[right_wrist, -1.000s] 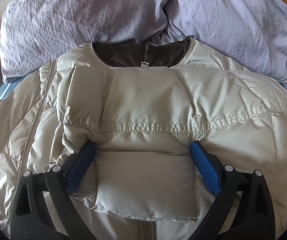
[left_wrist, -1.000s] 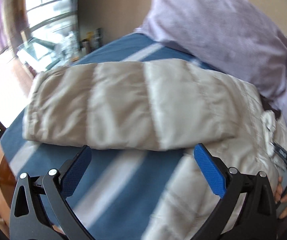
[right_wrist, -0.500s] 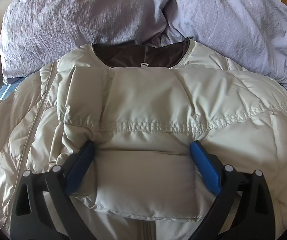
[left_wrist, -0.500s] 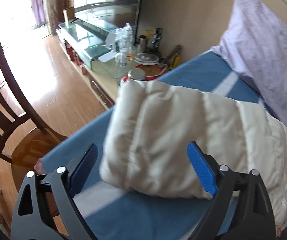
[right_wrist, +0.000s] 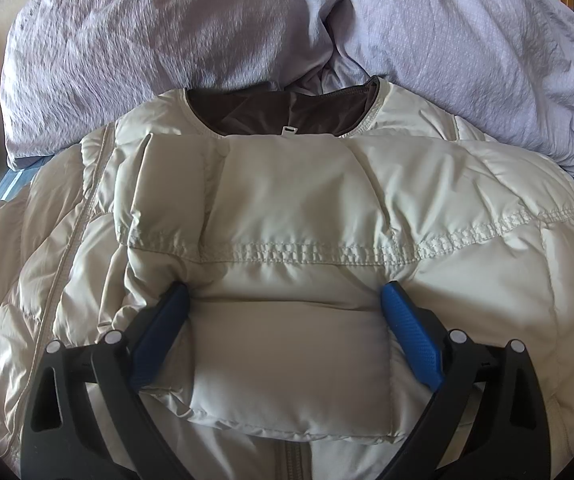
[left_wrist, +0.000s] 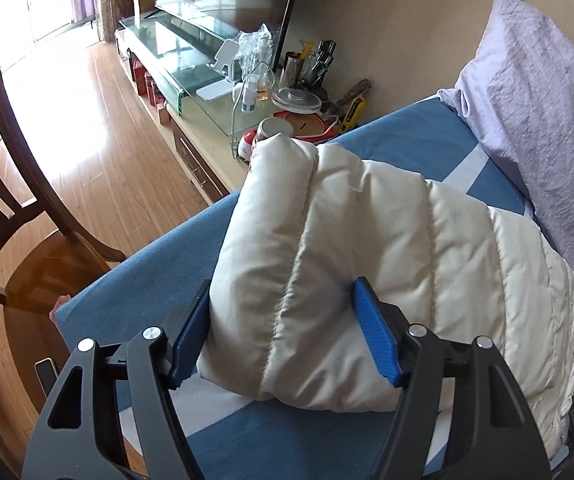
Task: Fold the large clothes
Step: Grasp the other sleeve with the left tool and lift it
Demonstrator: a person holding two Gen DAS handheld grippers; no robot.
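Observation:
A cream puffer jacket [right_wrist: 307, 208] lies on a blue bed, its brown-lined collar toward the lilac pillows. One sleeve [right_wrist: 287, 344] is folded across the chest. My right gripper [right_wrist: 285, 300] is open, its blue pads on either side of that sleeve's cuff end and pressed into the padding. In the left wrist view the other sleeve [left_wrist: 347, 264] stretches out over the blue sheet [left_wrist: 287, 432]. My left gripper [left_wrist: 283, 312] is open with its jaws around the sleeve's cuff end, pads touching the fabric at both sides.
Lilac pillows [right_wrist: 167, 52] lie at the head of the bed, and one shows in the left wrist view [left_wrist: 539, 92]. Beside the bed stands a low cabinet with a glass shelf [left_wrist: 191, 68], bottles and jars. A dark wooden chair [left_wrist: 11, 184] stands on the wood floor at left.
My left gripper swung toward the sleeve's cuff end and moved in, so its jaws now straddle the sleeve and have narrowed slightly. My right gripper has stayed put on the folded sleeve.

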